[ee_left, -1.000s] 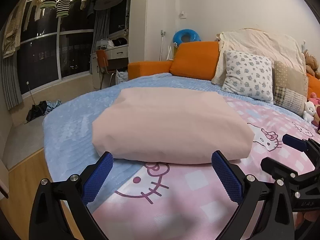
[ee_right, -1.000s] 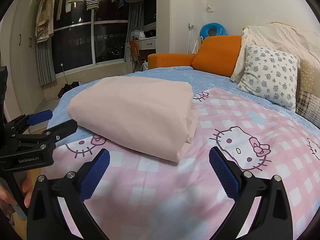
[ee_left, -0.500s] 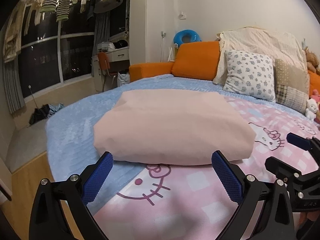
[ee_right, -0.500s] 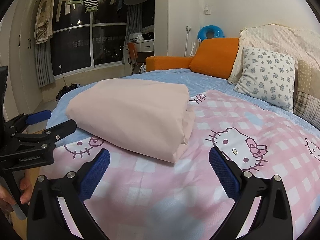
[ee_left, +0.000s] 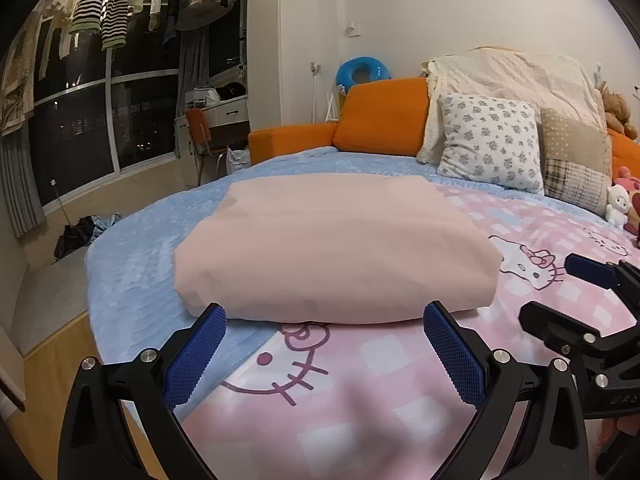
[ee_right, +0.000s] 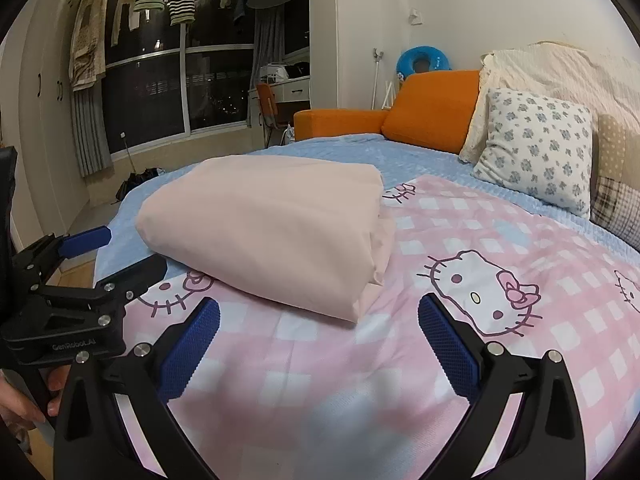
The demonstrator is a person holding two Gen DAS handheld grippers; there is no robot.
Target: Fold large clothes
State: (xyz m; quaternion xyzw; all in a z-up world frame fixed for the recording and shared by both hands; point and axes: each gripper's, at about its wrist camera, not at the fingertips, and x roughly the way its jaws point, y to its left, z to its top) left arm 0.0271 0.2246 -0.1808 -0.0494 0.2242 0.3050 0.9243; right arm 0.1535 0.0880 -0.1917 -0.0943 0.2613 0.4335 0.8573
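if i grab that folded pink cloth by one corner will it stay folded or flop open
Likely flops open: the pink cloth looks soft, and its loose layered edges show at one side. Probably light for its bulk, since it sits puffy on the bed. Both grippers are open, clear of it.

The pale peach cloth (ee_left: 332, 240) lies folded into a thick, squarish bundle on the bed, flat and at rest. Its top face is smooth with only faint creases. The near edge is a rounded fold; on the right side, in the right wrist view (ee_right: 272, 232), stacked layers show at the open edge. What garment or sheet it is cannot be told. Nothing grips or touches it.
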